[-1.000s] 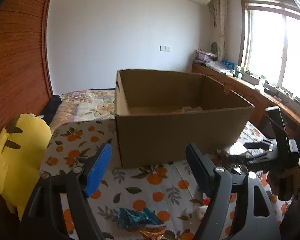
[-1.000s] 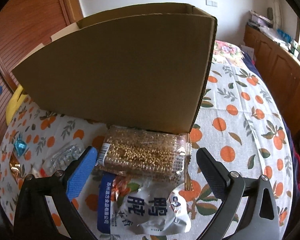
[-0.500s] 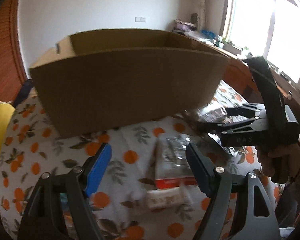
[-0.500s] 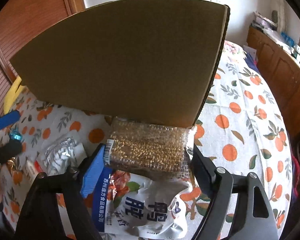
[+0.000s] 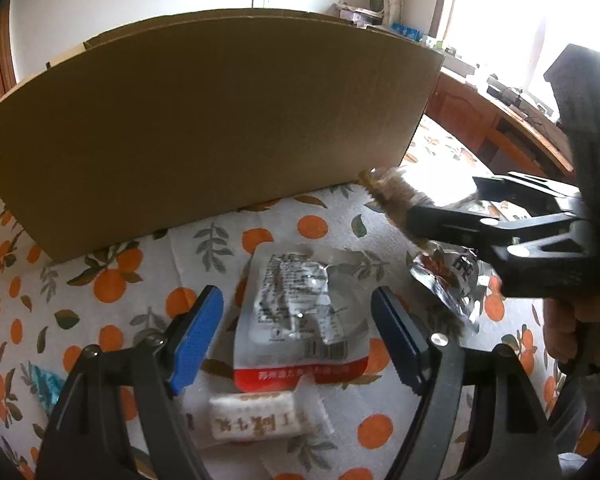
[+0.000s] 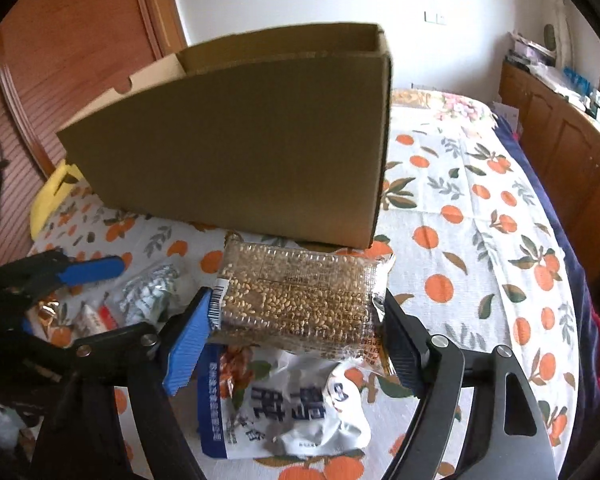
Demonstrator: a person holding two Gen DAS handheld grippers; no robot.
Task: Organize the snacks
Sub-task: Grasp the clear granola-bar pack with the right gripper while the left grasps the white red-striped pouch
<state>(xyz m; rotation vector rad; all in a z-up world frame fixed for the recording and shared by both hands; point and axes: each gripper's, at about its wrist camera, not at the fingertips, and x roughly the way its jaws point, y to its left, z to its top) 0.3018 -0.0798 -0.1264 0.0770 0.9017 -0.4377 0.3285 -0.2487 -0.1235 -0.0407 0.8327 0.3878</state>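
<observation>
A cardboard box [image 5: 212, 120] stands open on the orange-print bedspread [image 5: 112, 284]; it also shows in the right wrist view [image 6: 244, 164]. My left gripper [image 5: 298, 336] is open just above a silver pouch with a red strip [image 5: 300, 316], with a small white wrapped snack [image 5: 256, 424] below it. My right gripper [image 6: 296, 340] is shut on a clear packet of seeds [image 6: 300, 300], lifted over a white and blue bag [image 6: 284, 404]. The left wrist view shows the right gripper [image 5: 452, 208] holding that packet [image 5: 396, 200] near the box's right corner.
A yellow plush [image 6: 52, 196] lies left of the box. A blue wrapper [image 5: 46, 386] lies at the left gripper's side. Wooden cabinets [image 6: 560, 148] run along the right wall under a bright window [image 5: 520, 20]. A wood-panelled wall [image 6: 60, 60] is at left.
My left gripper has dropped toward the silver pouch, now between its fingers. My right gripper has closed on the seed packet and lifted it; the box looks farther away.
</observation>
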